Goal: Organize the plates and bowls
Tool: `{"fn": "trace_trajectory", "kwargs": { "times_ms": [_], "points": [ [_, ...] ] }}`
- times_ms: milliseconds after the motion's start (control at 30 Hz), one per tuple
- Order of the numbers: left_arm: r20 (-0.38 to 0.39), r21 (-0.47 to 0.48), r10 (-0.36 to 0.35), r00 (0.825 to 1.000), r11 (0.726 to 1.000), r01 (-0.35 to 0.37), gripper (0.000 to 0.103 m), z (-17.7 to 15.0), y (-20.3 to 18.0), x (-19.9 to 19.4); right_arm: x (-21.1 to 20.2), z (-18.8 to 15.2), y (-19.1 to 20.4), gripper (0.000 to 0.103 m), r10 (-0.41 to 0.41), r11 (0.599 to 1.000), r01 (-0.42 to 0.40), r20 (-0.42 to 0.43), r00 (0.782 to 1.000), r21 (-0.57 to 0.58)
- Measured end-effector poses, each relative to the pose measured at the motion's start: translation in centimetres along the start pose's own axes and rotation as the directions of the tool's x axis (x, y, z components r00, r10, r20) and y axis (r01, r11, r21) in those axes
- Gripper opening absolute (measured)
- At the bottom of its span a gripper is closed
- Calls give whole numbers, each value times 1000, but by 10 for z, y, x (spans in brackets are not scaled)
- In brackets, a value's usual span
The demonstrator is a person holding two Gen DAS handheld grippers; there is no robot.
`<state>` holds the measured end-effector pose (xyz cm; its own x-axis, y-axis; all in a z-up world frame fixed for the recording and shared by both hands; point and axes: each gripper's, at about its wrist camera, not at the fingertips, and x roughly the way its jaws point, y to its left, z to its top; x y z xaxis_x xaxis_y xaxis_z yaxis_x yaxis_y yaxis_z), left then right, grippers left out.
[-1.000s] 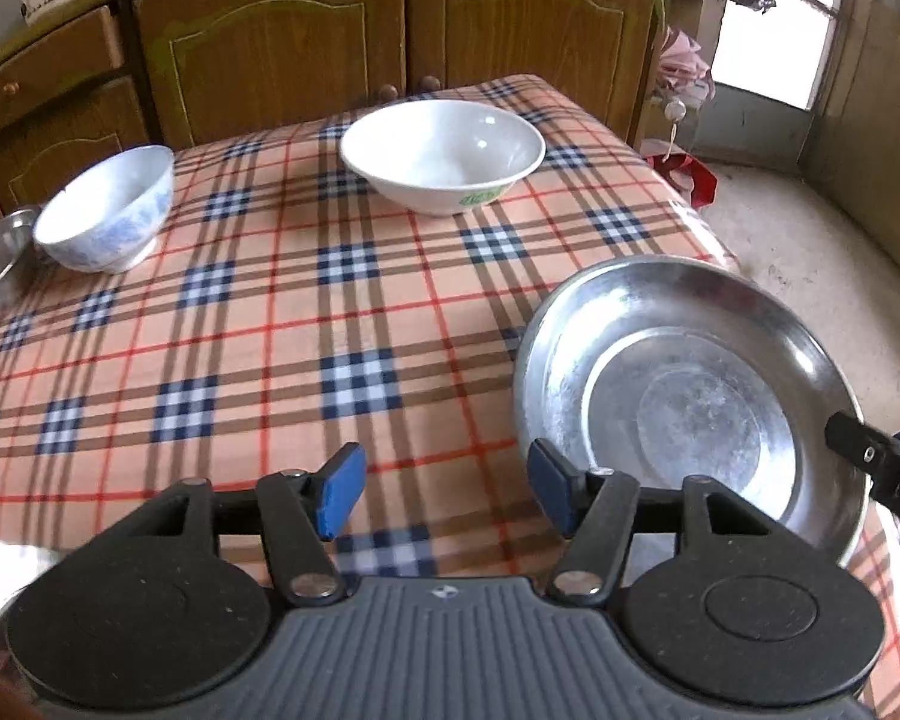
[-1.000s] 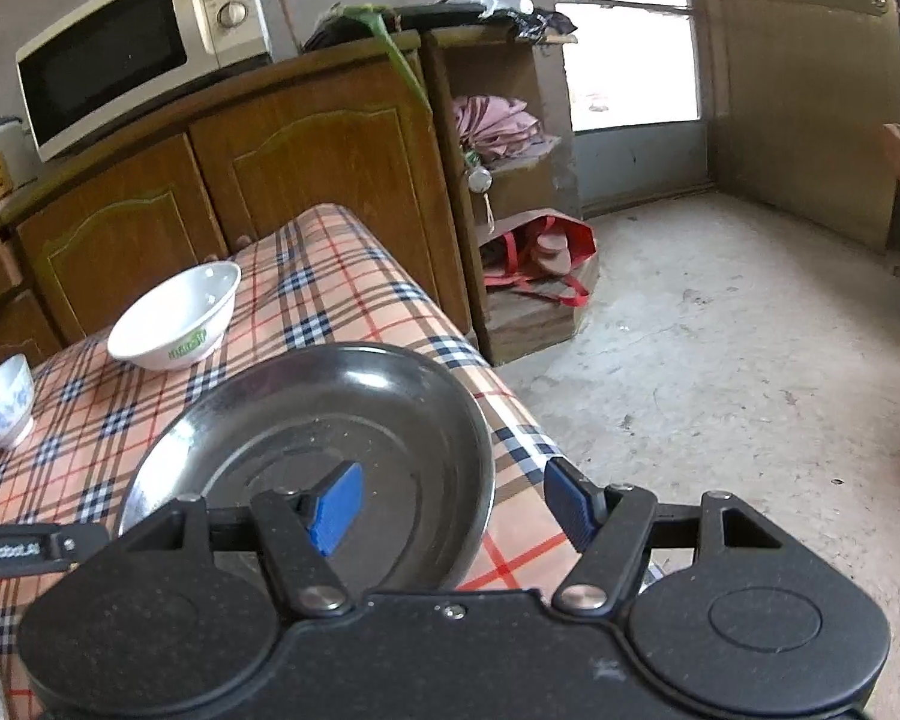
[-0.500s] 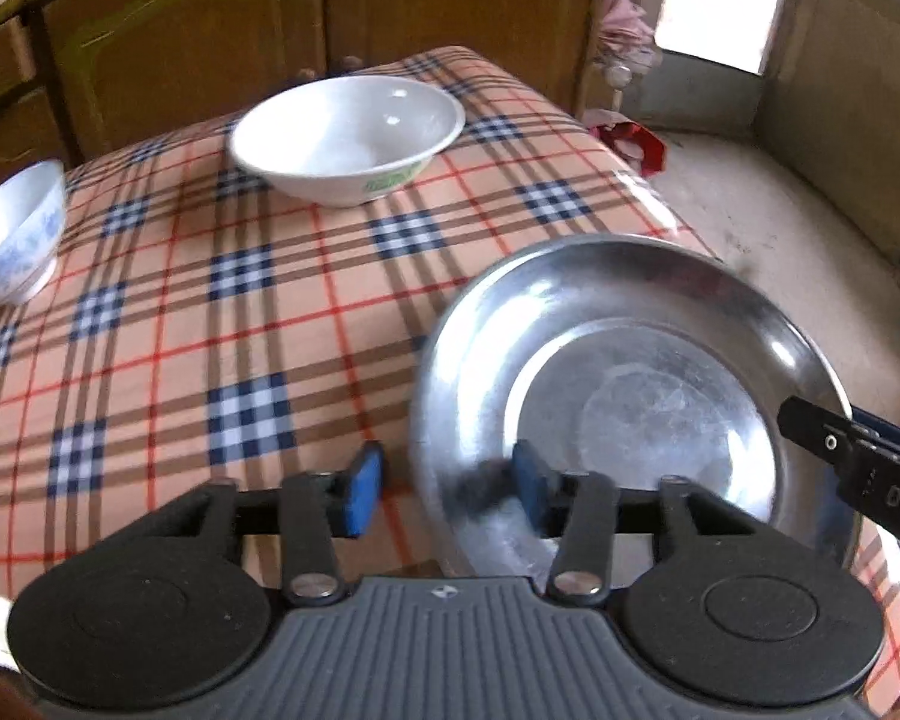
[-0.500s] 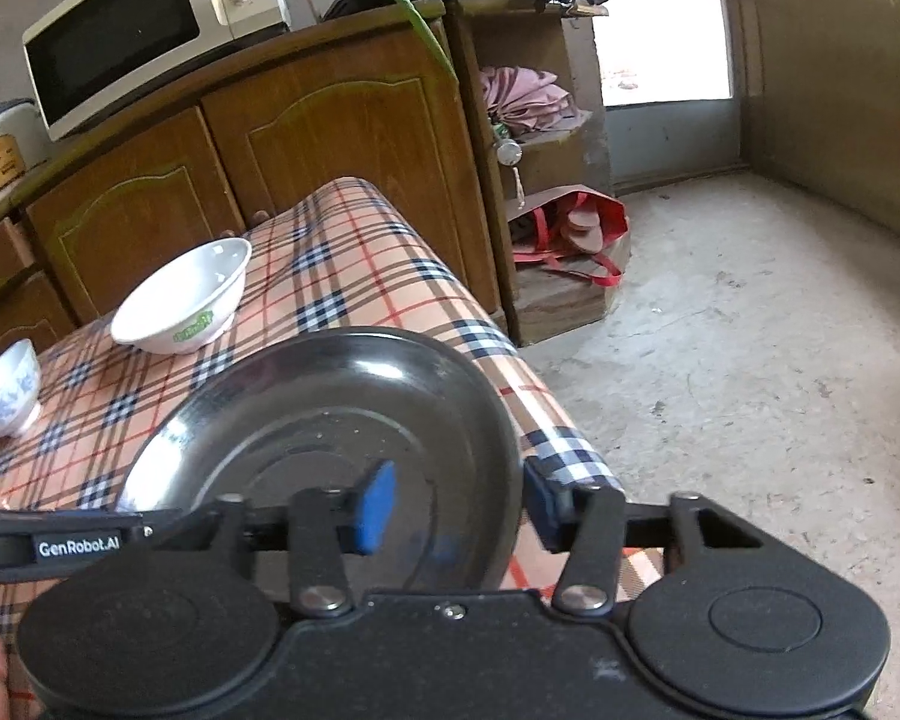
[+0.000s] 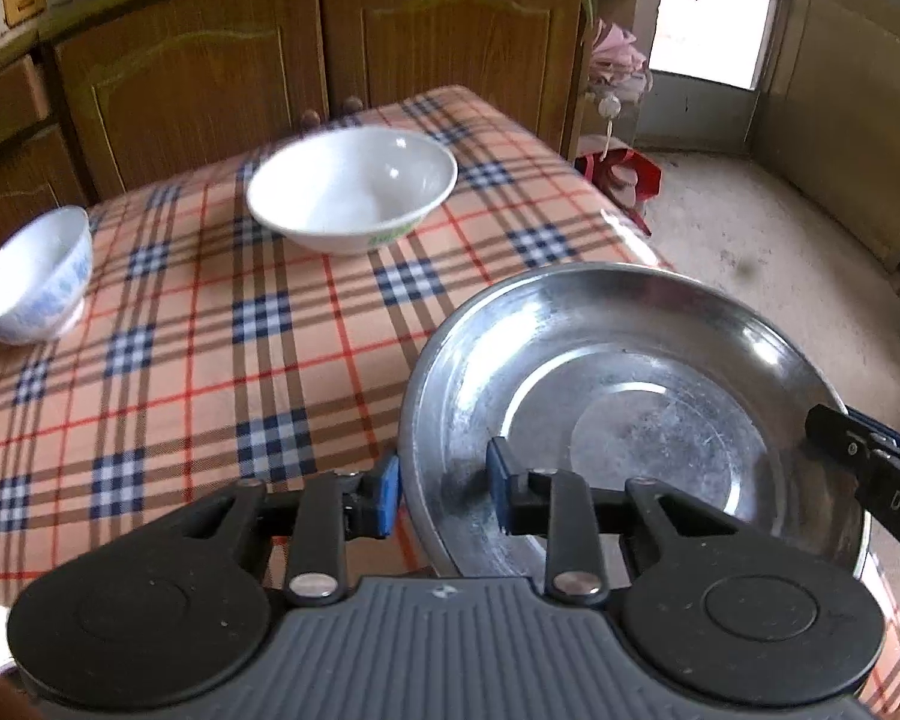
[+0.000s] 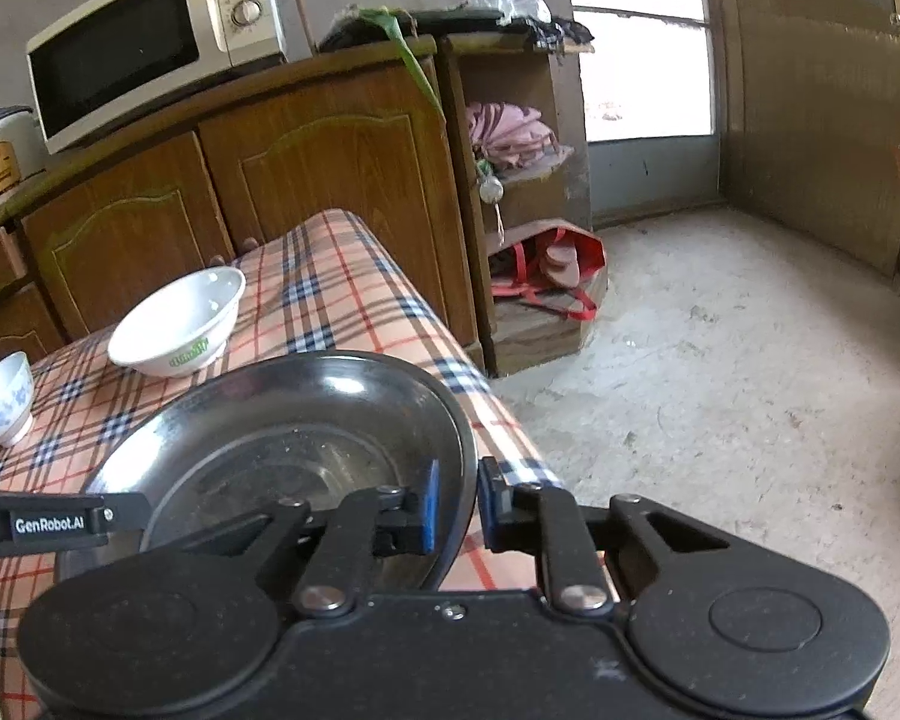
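A large steel plate (image 5: pixel 630 372) sits at the near right corner of the checked table (image 5: pixel 210 324). My left gripper (image 5: pixel 441 489) is shut on its left rim, one blue pad inside and one outside. My right gripper (image 6: pixel 456 504) is shut on the plate's (image 6: pixel 306 420) right rim in the same way. A wide white bowl (image 5: pixel 354 186) stands at the far middle of the table, also seen in the right wrist view (image 6: pixel 180 321). A small blue-patterned bowl (image 5: pixel 30 276) stands at the left.
Wooden cabinets (image 5: pixel 306 60) run behind the table, with a microwave (image 6: pixel 150 42) on top. A red bag (image 6: pixel 546 267) lies on the concrete floor beside the table's right edge. The plate hangs close to that edge.
Both grippers have closed on opposite rims of the steel plate. A second ago both were open and back from it. The left camera has swung right toward the plate.
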<state>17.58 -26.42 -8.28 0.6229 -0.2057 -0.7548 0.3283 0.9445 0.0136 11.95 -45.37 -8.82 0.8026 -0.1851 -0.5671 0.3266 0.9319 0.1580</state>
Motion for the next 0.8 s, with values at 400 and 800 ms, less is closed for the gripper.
{"fn": "trace_trajectory", "kwargs": {
  "times_ms": [400, 800],
  "points": [
    [47, 3, -7, 999, 1000, 7, 30, -1, -6, -44, -45, 14, 2, 19, 1, 1000, 1, 53, 999, -24],
    [103, -2, -12, 995, 1000, 12, 30, -4, -4, -84, -89, 22, 5, 19, 8, 999, -4, 108, 994, -32]
  ]
}}
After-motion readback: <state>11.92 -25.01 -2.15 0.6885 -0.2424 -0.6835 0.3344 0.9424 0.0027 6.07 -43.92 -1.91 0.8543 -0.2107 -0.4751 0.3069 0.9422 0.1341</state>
